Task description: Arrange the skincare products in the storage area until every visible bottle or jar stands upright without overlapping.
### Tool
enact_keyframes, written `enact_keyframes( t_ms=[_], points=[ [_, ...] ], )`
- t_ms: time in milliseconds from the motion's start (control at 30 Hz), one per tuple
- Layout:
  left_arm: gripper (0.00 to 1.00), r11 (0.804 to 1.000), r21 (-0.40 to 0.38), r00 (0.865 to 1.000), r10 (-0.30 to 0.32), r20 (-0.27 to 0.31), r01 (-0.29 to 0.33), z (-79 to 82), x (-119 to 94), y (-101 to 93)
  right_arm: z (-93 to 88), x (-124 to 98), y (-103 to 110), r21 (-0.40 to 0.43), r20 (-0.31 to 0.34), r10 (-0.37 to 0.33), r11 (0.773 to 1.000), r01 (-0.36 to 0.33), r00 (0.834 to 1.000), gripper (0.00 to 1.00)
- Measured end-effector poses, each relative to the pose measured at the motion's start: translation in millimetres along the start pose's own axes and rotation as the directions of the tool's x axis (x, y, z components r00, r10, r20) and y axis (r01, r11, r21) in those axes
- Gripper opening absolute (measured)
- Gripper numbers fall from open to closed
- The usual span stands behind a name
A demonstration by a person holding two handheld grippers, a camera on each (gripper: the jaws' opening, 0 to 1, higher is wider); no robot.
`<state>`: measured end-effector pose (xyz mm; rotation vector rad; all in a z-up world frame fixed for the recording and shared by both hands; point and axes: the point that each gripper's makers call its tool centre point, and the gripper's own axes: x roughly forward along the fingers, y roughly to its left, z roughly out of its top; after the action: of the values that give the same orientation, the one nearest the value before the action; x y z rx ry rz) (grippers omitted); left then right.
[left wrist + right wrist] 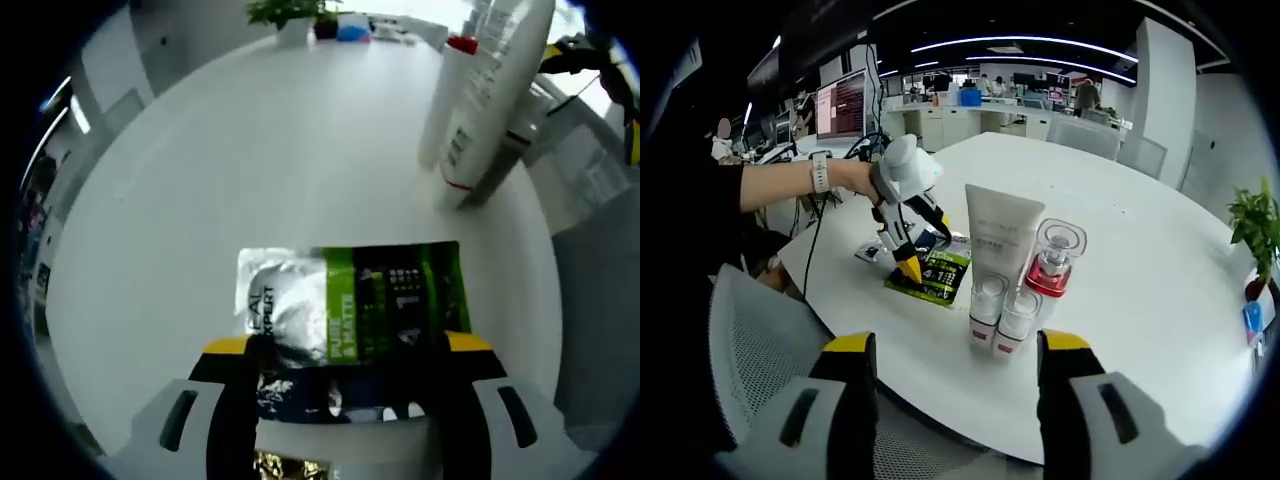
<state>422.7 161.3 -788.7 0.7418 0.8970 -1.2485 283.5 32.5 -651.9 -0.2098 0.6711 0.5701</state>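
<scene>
Green-and-silver sachet (pixel 350 305) lies flat on the white table (pixel 250 160), beside the upright tubes (pixel 1002 265). Left gripper (pixel 348 372) straddles its near edge; whether clamped, cannot tell. Right gripper (pixel 955 385) gapes empty. Sachet looks light, floppy, slick: pinch an edge seam.

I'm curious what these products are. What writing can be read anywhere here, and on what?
"EXPERT" and part of "PURE & MATTE": on the sachet under the left tool.
"4:1": on the sachet in the right gripper view.
Tube, bottles, monitor: print too blurred.
</scene>
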Motion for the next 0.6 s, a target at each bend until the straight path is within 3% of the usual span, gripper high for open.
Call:
enact_keyframes(
  t_ms=[167, 233, 600],
  points=[
    [0.71, 1.0, 0.016, 1.0, -0.011, -0.013, 0.011, -0.8, -0.7, -1.1, 2.8, 0.6, 3.8, -0.004, 0.005, 0.012, 1.0, -0.012, 1.0, 0.64],
    [0.71, 0.995, 0.087, 0.999, -0.039, -0.029, 0.041, -1.3, -1.4, -4.8, 3.4, 0.9, 4.5, -0.007, 0.004, 0.014, 1.0, -0.014, 1.0, 0.64],
    [0.7, 0.999, 0.044, 0.999, -0.021, -0.038, 0.023, -7.3, -5.3, -3.7, 11.3, 5.8, 18.3, -0.024, 0.011, 0.048, 0.999, -0.048, 0.999, 0.6]
  ],
)
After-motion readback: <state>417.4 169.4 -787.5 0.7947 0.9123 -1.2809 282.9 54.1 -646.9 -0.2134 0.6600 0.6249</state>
